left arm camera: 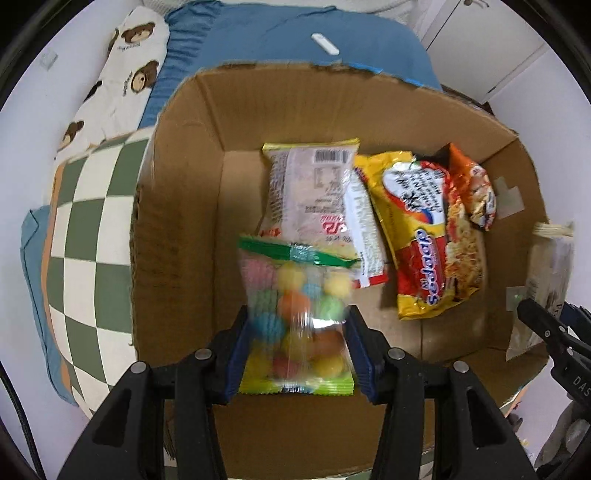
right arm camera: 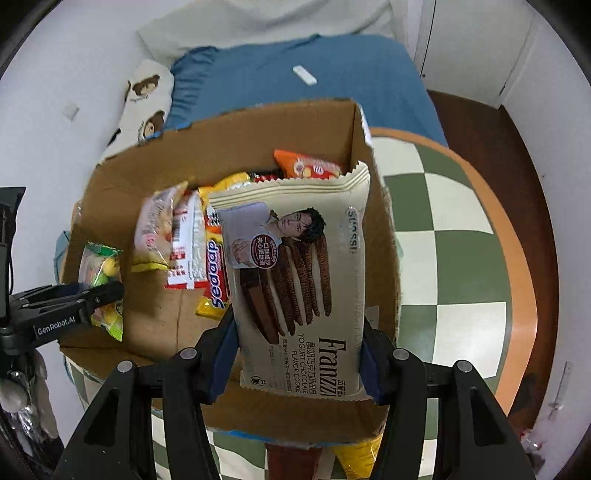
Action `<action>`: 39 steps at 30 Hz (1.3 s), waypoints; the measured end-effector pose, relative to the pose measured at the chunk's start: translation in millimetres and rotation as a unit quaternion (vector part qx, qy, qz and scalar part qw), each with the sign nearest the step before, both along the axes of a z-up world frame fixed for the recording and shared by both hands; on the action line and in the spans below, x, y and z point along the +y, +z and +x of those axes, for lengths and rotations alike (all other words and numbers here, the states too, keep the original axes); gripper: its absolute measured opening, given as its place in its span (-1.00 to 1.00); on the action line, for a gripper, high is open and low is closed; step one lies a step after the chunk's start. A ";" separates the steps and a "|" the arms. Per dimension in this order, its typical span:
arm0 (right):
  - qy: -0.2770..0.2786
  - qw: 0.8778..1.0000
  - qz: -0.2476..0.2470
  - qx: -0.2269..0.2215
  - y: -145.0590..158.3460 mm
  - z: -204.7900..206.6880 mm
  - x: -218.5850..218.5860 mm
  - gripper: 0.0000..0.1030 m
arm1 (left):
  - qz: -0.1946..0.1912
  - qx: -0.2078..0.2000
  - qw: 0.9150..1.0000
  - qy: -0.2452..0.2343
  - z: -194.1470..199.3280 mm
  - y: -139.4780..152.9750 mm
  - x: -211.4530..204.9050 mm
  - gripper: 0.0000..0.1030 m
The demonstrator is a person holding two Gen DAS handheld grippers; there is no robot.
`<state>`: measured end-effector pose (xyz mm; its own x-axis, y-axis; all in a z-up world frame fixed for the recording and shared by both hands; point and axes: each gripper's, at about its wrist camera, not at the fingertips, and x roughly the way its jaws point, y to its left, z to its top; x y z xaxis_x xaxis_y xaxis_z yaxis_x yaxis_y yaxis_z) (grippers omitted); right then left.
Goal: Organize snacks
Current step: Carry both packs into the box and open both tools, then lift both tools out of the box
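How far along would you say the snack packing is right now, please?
Partly done: several noodle packets already lie in the cardboard box. In hand: left tongs grip a candy bag, right tongs a cookie pack, both over the box. Left: releasing them.

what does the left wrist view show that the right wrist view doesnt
Only the left wrist view: the left gripper head-on, shut on the candy bag, and the barcode side of the pale packet.

Only the right wrist view: the right gripper shut on the cookie pack with its printed front, the brown floor, and a yellow packet below the box.

Both: the cardboard box, the Sedaap noodles, the blue cushion, the bear pillow and the checked cloth.
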<state>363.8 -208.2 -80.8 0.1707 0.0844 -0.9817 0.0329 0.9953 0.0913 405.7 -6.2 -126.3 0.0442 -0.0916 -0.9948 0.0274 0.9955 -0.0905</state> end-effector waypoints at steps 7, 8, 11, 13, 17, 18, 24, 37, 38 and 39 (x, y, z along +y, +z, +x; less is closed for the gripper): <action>-0.002 1.000 -0.006 0.027 -4.5 1.4 6.5 0.79 | -0.013 -0.001 1.000 0.020 3.1 1.7 8.6 0.79; 0.001 1.000 -0.009 0.028 -5.0 1.8 8.2 0.79 | -0.012 -0.004 1.000 0.020 2.6 3.0 8.7 0.82; 0.002 0.999 -0.010 0.031 -7.3 1.1 12.2 0.81 | -0.002 -0.008 1.000 0.015 0.1 6.0 7.5 0.83; 0.002 0.999 -0.017 0.029 -7.4 0.5 14.5 0.83 | 0.002 -0.012 1.000 0.014 -2.4 8.6 6.3 0.83; 0.004 1.000 -0.021 0.017 -4.8 -3.7 19.6 0.83 | 0.008 -0.026 1.000 0.012 -11.9 16.1 2.1 0.83; 0.003 1.000 -0.020 0.013 -3.7 -5.4 20.4 0.83 | 0.010 -0.029 0.999 0.013 -15.7 17.8 1.7 0.83; 0.004 0.999 -0.023 -0.024 11.4 -18.7 26.1 0.83 | 0.011 -0.063 0.998 0.017 -41.0 30.1 -0.2 0.83; 0.017 0.991 -0.044 -0.127 57.2 -73.3 46.0 0.83 | 0.025 -0.168 0.985 0.014 -102.6 80.3 -0.2 0.83; 0.017 0.989 -0.046 -0.137 62.7 -79.1 46.5 0.83 | 0.025 -0.181 0.983 0.016 -108.7 87.8 0.5 0.83; 0.017 0.988 -0.047 -0.145 66.9 -83.1 46.5 0.83 | 0.027 -0.195 0.980 0.017 -114.7 95.0 0.9 0.83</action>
<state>280.7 -161.7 -13.9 0.4449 0.0060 -0.8956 -0.0151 0.9999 -0.0009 291.1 -5.2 -31.2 0.4236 -0.0313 -0.9053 0.0153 0.9995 -0.0274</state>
